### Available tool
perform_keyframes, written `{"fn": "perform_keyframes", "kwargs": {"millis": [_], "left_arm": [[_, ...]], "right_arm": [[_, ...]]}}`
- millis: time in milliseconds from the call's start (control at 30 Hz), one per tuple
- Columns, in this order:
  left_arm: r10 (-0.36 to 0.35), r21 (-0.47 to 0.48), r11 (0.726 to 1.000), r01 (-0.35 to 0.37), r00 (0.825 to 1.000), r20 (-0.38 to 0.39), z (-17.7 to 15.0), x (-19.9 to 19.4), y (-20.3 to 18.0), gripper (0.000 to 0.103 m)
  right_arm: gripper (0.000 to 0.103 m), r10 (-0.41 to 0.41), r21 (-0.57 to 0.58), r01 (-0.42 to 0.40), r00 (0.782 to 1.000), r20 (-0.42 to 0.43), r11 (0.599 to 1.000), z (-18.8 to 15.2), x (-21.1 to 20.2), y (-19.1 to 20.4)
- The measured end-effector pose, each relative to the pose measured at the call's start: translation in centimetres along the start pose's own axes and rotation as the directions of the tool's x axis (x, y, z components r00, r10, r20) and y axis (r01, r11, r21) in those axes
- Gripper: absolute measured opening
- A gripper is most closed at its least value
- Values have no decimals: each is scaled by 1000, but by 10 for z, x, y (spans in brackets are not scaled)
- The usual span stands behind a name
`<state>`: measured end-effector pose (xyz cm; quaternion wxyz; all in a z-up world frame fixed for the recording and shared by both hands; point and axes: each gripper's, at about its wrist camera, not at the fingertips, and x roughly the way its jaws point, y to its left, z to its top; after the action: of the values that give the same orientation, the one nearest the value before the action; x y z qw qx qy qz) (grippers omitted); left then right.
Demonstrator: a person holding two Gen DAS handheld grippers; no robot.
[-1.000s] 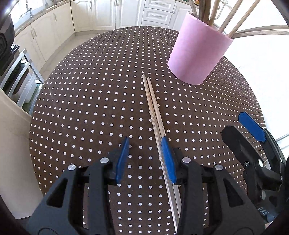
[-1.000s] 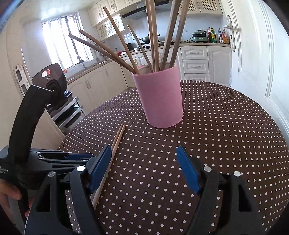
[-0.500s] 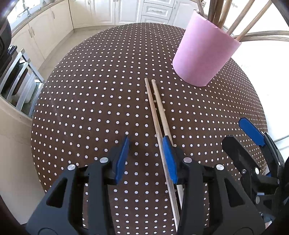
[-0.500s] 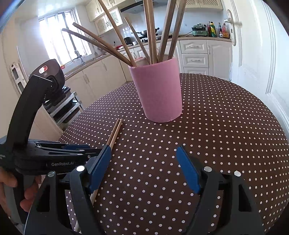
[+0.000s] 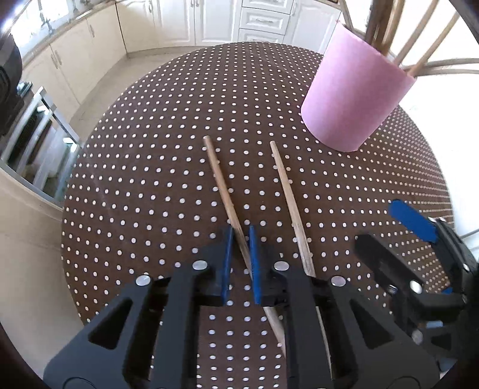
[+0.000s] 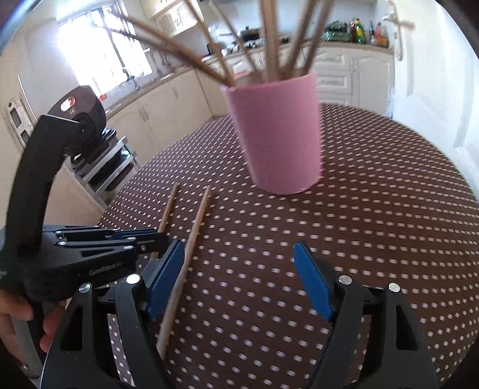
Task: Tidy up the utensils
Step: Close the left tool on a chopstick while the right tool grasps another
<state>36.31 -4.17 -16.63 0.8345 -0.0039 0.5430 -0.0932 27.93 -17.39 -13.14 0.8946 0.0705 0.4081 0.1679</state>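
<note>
Two wooden chopsticks lie on the brown dotted table (image 5: 149, 179), splayed apart at their far ends. My left gripper (image 5: 240, 260) points down at the table and its jaws are closing on the left chopstick (image 5: 223, 188), which runs between the blue pads. The right chopstick (image 5: 287, 191) lies free beside it. A pink cup (image 5: 356, 98) holding several chopsticks stands at the far right. In the right wrist view my right gripper (image 6: 238, 251) stands open over the table, with the free chopstick (image 6: 197, 221) just inside its left pad. The pink cup (image 6: 275, 134) stands ahead of it.
A person's hand (image 6: 18, 317) holds the left gripper's handle (image 6: 39, 179) at the left. A metal rack (image 5: 39, 134) stands beyond the table's left edge. Cream kitchen cabinets (image 5: 185, 21) line the far wall. The table's right half (image 6: 389, 209) carries only the cup.
The left jaws have narrowed from wide apart to close around one chopstick. That chopstick has swung left, away from the other. The right gripper has drifted nearer and tipped down.
</note>
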Motion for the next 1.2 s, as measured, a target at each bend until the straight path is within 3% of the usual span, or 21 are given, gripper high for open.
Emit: {"fn": "perform_keyframes", "kwargs": {"millis": [233,433,567,633,667,767,833,967,1200], "left_arm": [[-7,-23,1000,8,1000,27,-12,-9,31,6],[-2,-36,999,4,999,32,-19,-8,46,6],[18,-34,999,-17,999,31,-16,-2,45,6],[27,-34,999,-26,999,31,-14,1,46,6],[32,-34,999,-31,999,32,-12,1,44,6],[24,-46,999,-21,998,52,-15,-2,40,6],[24,-30,999,-22,997,67,-19,-4,36,6],[6,-24,1000,-3,995,96,-27,-14,32,6],[-11,-20,1000,16,975,222,-41,-61,22,6]], "right_arm": [[72,-4,-50,-2,993,-114,999,12,32,25],[68,-109,-141,86,981,-162,986,21,51,45],[52,-187,-234,143,965,-182,962,26,63,55],[44,-179,-239,132,965,-190,962,29,64,55],[32,-175,-250,124,965,-193,960,30,65,57],[11,-161,-255,108,967,-197,961,33,68,59],[8,-145,-245,94,970,-198,965,32,68,58],[5,-100,-208,61,978,-182,976,28,59,54],[5,-39,-201,39,999,5,979,21,-6,57]]}}
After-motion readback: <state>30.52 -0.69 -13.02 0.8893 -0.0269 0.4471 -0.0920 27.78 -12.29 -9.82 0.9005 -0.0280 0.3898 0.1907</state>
